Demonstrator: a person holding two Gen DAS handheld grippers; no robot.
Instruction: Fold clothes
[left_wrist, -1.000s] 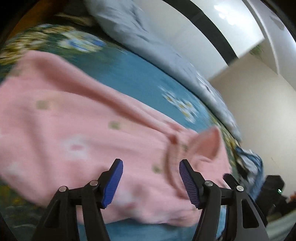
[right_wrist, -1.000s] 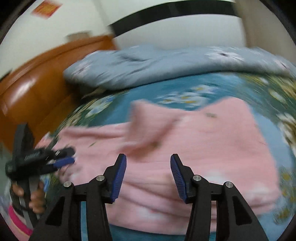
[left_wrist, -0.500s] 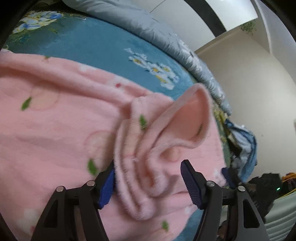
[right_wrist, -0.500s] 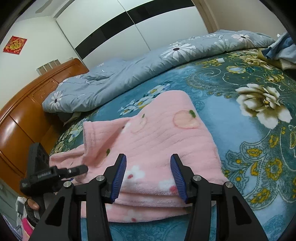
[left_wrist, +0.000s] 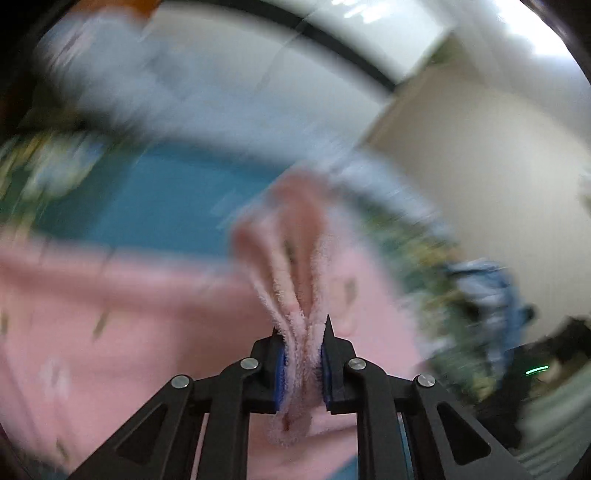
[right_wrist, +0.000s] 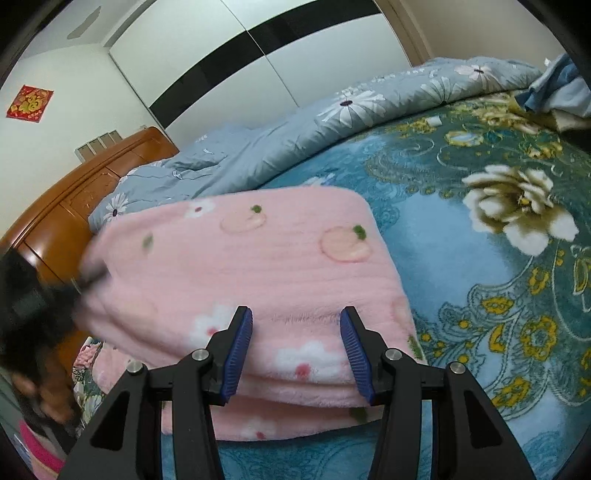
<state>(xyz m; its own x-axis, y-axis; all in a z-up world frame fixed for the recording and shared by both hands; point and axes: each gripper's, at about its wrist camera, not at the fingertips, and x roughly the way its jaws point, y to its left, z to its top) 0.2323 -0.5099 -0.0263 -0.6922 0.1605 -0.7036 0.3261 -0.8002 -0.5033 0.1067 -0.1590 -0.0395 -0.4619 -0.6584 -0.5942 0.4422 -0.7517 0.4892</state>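
Half a second back my left jaws (left_wrist: 302, 363) stood spread; now they pinch the pink garment (right_wrist: 258, 266) at nine o'clock on the bed (right_wrist: 461, 258), ready to fold. Right jaws (right_wrist: 298, 354) gape, empty.

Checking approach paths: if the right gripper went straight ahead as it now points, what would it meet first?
Most likely the folded pink garment: the open right gripper frames its near edge on the floral bedspread. Depth is uncertain.

- The pink garment (right_wrist: 258, 266) is soft, fuzzy cloth.
- The bedspread (right_wrist: 480, 295) is smooth printed cloth.
- The headboard (right_wrist: 74, 206) is shiny wood.
- The right gripper (right_wrist: 297, 350) is matt black plastic with ridged blue pads (right_wrist: 240, 354).
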